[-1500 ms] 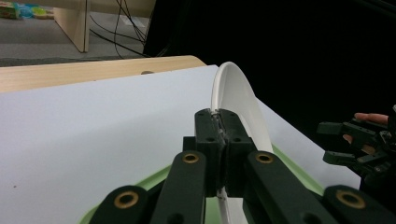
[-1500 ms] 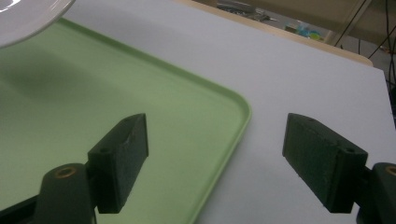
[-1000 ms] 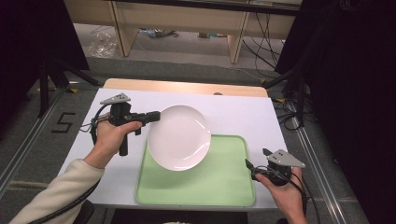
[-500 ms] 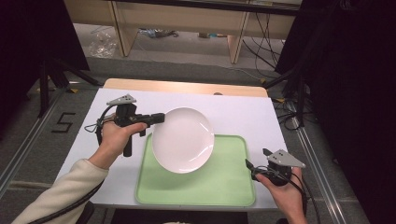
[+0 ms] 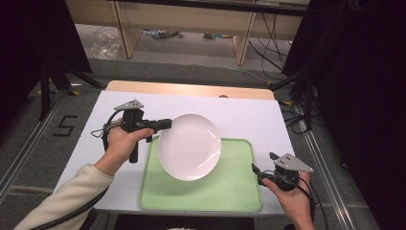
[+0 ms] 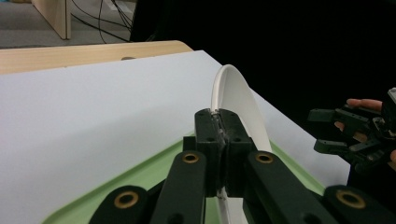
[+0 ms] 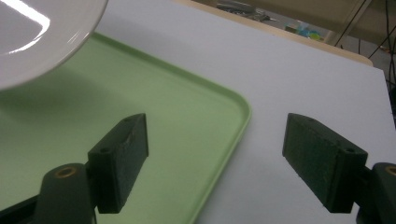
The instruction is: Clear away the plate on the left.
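The left gripper (image 5: pixel 165 124), clamped on the plate (image 5: pixel 190 146) rim, carries it above the tray (image 5: pixel 234 189); the right gripper (image 5: pixel 262 164) waits, jaws apart, at the tray's right edge.

— Colours, please?
— I note a plain white plate (image 5: pixel 189 146) clamped in my black left gripper (image 5: pixel 163 124), above a pale green tray (image 5: pixel 239 191).
— And beside my right gripper (image 5: pixel 261 168)?
— White table cover (image 5: pixel 249 115), no pattern; tan wood edge (image 5: pixel 191 89) beyond.

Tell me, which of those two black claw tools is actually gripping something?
The left gripper: its jaws are clamped on the rim of the white plate. The right gripper has its jaws spread wide with nothing between them.
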Demonstrator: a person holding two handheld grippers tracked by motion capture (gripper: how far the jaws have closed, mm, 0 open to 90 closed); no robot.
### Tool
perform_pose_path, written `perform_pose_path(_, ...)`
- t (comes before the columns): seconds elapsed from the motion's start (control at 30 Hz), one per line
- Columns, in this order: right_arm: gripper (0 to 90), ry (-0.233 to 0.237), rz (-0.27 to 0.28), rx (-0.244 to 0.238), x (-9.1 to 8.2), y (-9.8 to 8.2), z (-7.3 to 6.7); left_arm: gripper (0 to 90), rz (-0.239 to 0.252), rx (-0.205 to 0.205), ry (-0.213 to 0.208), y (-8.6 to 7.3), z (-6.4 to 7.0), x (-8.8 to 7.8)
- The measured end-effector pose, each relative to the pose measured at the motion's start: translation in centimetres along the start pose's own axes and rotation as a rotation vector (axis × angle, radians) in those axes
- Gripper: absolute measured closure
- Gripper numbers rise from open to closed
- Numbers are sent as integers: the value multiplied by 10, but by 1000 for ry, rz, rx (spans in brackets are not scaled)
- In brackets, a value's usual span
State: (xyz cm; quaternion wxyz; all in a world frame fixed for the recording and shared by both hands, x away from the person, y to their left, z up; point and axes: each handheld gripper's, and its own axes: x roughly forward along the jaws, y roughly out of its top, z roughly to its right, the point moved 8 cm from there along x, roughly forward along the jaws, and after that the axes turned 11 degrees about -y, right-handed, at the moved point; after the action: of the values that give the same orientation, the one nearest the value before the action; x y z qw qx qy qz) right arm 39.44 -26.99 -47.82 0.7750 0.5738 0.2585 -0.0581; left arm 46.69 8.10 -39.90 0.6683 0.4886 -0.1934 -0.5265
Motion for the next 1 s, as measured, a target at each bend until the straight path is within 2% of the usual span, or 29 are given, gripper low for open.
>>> perform_pose_path(0.43,233,-10,10,-8,0,1,1,874,-24,-15,-8,-10,-1,9)
perform_pose_path(1.0,233,0,10,3,0,0,0,873,-44,-47,-8,-22,-6,17)
